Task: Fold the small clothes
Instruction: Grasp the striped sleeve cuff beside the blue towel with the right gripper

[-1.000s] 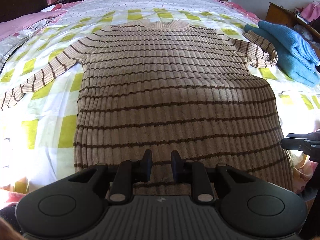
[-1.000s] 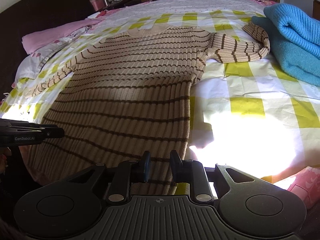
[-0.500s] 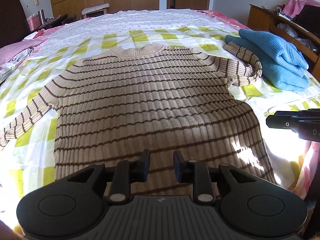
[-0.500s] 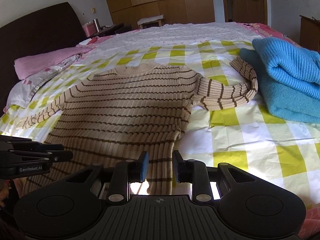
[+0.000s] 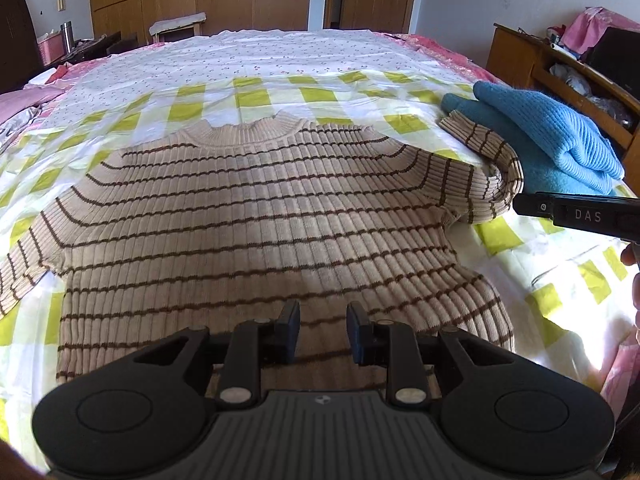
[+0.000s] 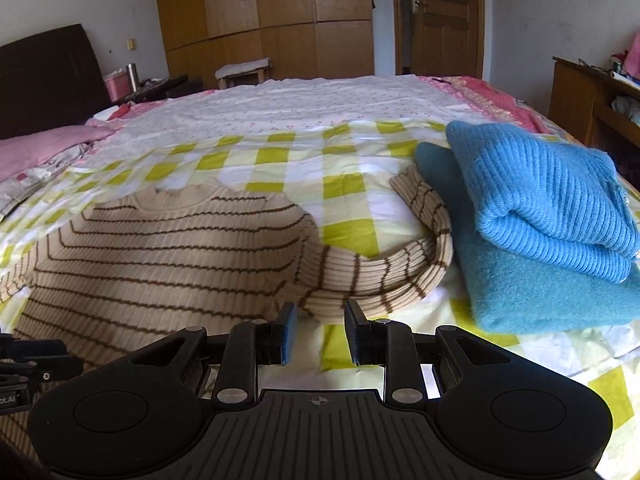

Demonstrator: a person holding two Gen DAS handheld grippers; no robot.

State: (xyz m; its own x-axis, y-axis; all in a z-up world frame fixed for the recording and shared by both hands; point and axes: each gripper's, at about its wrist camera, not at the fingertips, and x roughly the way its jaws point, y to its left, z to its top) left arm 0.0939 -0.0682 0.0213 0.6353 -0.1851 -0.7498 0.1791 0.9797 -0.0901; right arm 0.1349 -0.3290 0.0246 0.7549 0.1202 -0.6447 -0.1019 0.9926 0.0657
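On bed, striped sweater flat at 12 o'clock of left claw; right claw near sleeve. Both parted, empty.

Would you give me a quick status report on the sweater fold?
Left gripper open, empty, over hem. Right gripper open, empty, nearing curled sleeve. Striped sweater flat, unfolded. Blue knitwear stack touching sleeve.

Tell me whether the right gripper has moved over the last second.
Yes. The right gripper pulled away from the striped sweater's hem and swung right: its open fingers now point at the curled sleeve, nearer the blue folded pile.
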